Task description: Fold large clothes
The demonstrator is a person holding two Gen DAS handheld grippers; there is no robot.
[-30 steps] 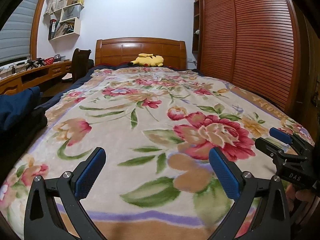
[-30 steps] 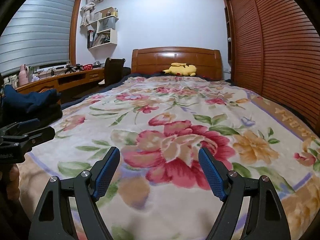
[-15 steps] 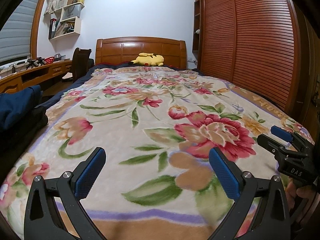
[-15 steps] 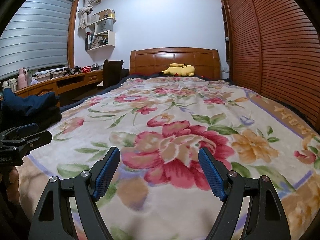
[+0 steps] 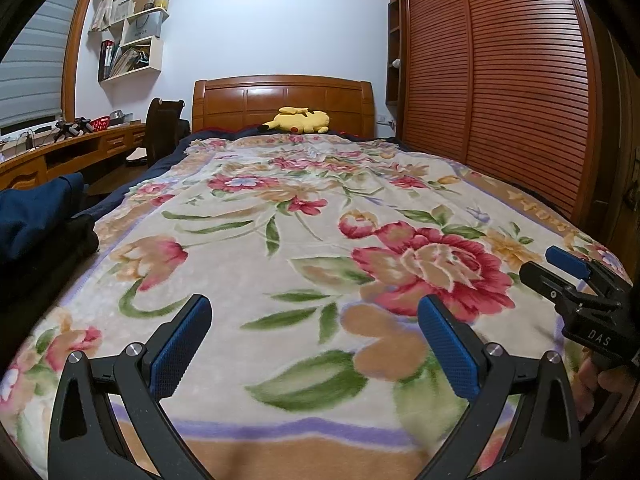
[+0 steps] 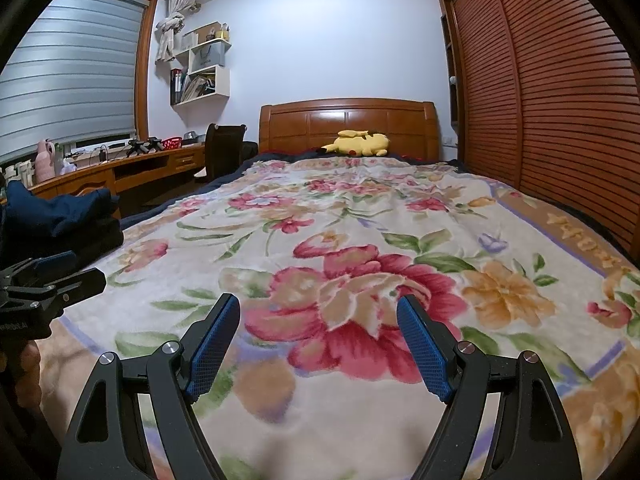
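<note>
Both empty and wide open, left gripper (image 5: 312, 344) and right gripper (image 6: 318, 340) hover over the floral blanket (image 5: 320, 216); the dark clothes pile (image 5: 36, 216) sits at the bed's left edge, so a hasty grab might drag several layers.

White letters "DAS" stand on the black body of the right hand-held gripper (image 5: 568, 276); a grey bag (image 5: 145, 28) on the wall shelf (image 5: 132, 74) carries a small word, perhaps "HONOR"; book spines there are too small to read.
</note>
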